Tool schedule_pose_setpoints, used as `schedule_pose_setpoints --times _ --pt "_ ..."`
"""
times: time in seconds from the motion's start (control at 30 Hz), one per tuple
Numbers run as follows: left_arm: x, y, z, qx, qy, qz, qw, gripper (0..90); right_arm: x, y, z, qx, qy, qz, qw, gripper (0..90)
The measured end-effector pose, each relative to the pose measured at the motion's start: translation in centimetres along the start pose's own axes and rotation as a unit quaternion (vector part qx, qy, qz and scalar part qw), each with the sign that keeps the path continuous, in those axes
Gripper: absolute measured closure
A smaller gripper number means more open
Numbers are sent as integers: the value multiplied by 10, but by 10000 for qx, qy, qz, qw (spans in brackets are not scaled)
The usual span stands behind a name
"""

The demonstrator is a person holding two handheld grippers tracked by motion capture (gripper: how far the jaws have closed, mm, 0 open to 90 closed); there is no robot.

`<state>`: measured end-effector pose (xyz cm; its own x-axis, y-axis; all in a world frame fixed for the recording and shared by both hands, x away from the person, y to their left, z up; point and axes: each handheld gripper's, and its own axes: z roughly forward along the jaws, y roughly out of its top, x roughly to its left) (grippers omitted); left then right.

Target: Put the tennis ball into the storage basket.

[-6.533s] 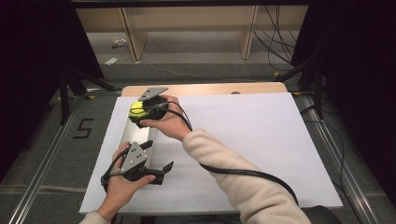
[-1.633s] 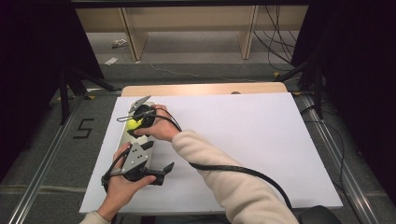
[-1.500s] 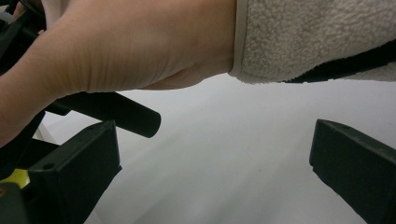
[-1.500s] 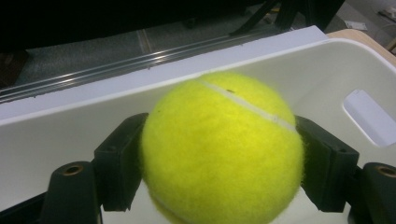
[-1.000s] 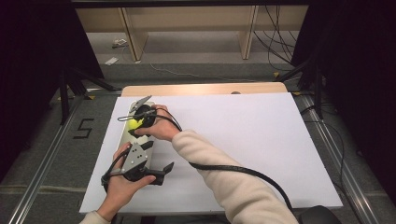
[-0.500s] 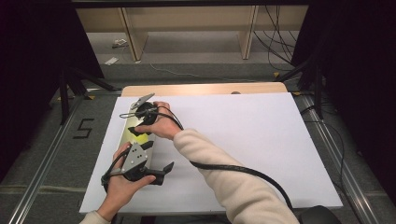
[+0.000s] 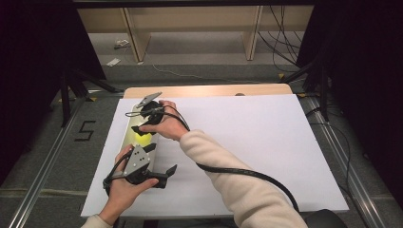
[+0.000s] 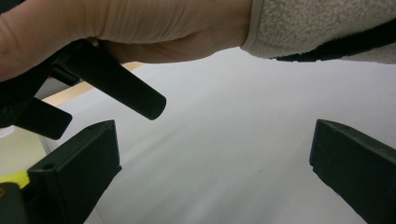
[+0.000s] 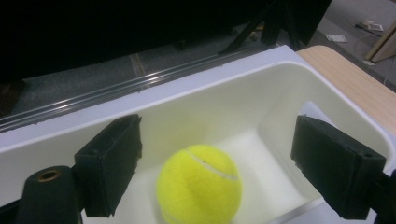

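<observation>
The tennis ball (image 9: 199, 184) is now seen lying loose in the white bin (image 9: 243, 88) at the table's left edge, where earlier it was pinched. The right gripper (image 9: 217, 163) is held just above it, jaws spread. The left gripper (image 7: 159, 161) is parked nearer, jaws wide apart too. The bin is mostly hidden by hands from above.

The right gripper (image 7: 142, 124) is held out far over the table, its jaws wide apart. The left gripper (image 7: 161, 164) sits low and near, jaws wide apart too.
</observation>
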<state>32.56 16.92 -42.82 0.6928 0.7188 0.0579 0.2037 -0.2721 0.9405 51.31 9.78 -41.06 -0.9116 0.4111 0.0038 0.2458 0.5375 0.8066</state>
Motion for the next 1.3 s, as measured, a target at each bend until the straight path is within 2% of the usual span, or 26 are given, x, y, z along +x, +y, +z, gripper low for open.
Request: schedule_pose_setpoints --times 0.87,1.3 --pt "1 0 0 -6 28 -1 10000 11 -7 -3 -29 -148 -29 12 9999 172" --pt "1 0 0 -8 47 -23 10000 11 -17 -15 -48 -185 -90 107 9997 174"
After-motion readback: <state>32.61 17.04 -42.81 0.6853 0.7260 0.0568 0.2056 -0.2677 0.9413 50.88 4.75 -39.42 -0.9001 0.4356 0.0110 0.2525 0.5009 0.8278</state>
